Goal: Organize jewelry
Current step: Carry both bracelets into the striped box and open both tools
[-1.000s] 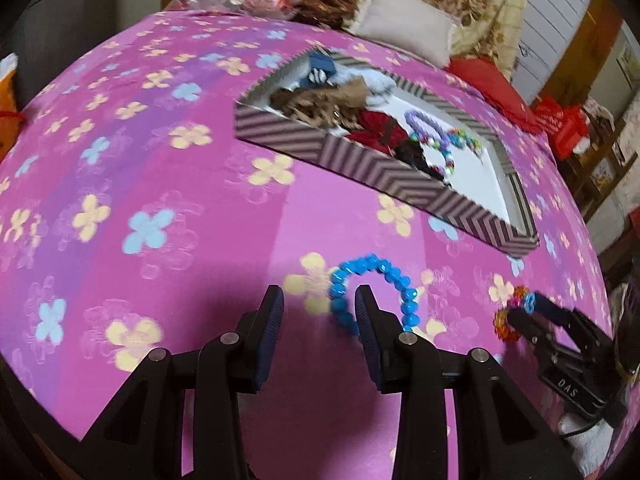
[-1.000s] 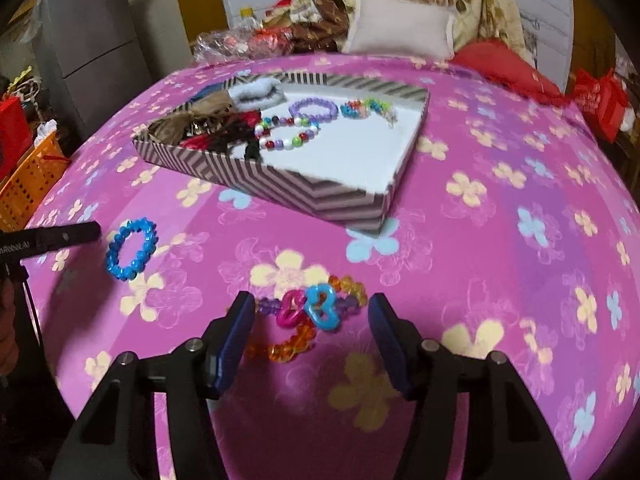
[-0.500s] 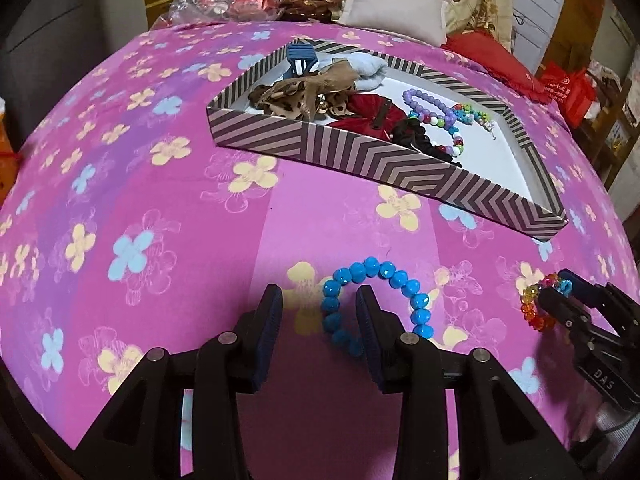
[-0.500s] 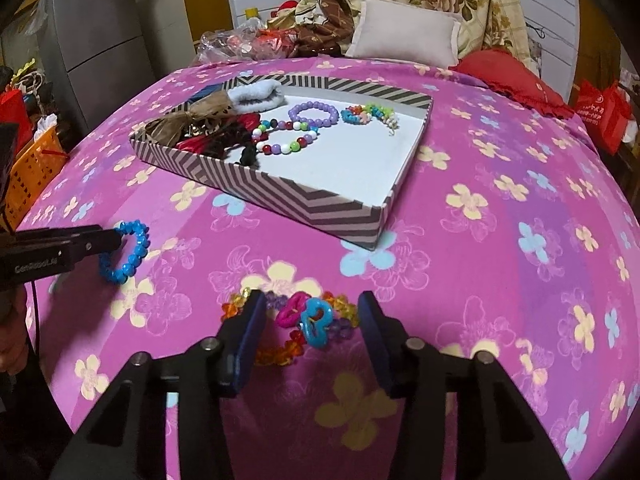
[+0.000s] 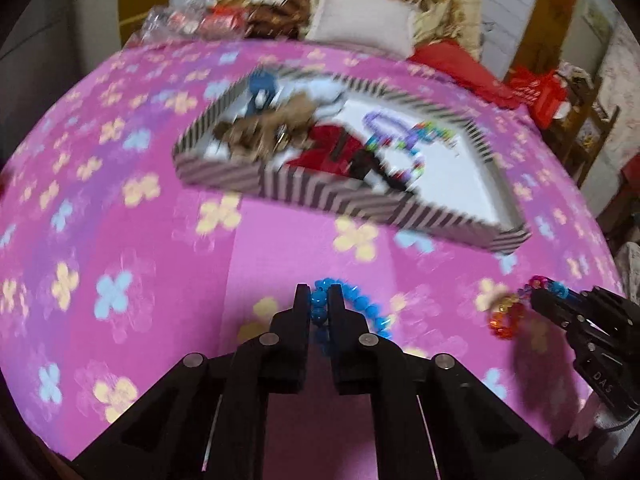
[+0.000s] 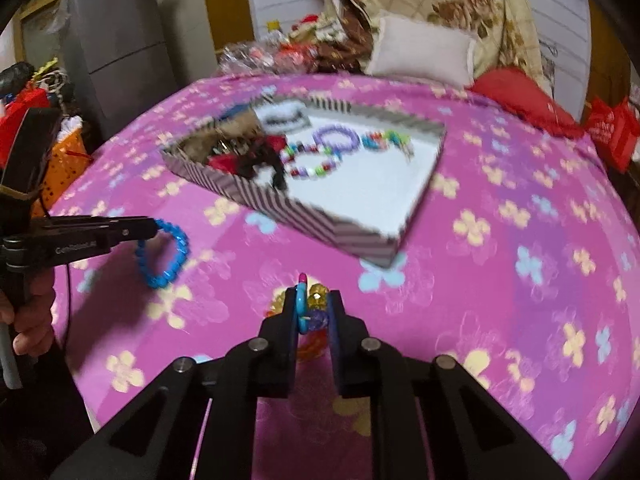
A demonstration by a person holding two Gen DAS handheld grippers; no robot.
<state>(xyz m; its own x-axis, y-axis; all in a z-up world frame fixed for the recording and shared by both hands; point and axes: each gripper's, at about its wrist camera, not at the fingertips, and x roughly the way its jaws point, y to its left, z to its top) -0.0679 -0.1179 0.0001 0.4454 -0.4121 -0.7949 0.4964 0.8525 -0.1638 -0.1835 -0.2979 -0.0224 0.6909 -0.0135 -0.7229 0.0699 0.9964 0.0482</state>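
A blue bead bracelet [image 5: 362, 306] sits between the fingertips of my left gripper [image 5: 319, 294], whose jaws are closing and press on its beads. In the right wrist view that blue bracelet [image 6: 168, 256] hangs from the left gripper [image 6: 154, 226] just above the pink cloth. My right gripper [image 6: 314, 300] is shut on a multicoloured bracelet [image 6: 318, 293] with blue and pink links and amber beads. From the left wrist view, that bracelet [image 5: 506, 320] dangles from the right gripper [image 5: 538, 296]. The striped jewelry box [image 5: 340, 196] lies beyond both.
The striped box [image 6: 320, 224] holds a purple bracelet [image 6: 334, 140], other bead strings and hair ties at its left end. A pink flowered cloth [image 6: 500, 280] covers the bed. Pillows [image 6: 420, 56] and bags crowd the far edge. A hand [image 6: 30, 320] holds the left gripper's handle.
Both grippers have closed on their bracelets, the left on the blue one and the right on the multicoloured one. Both have lifted slightly, and the bracelets now hang off the cloth.
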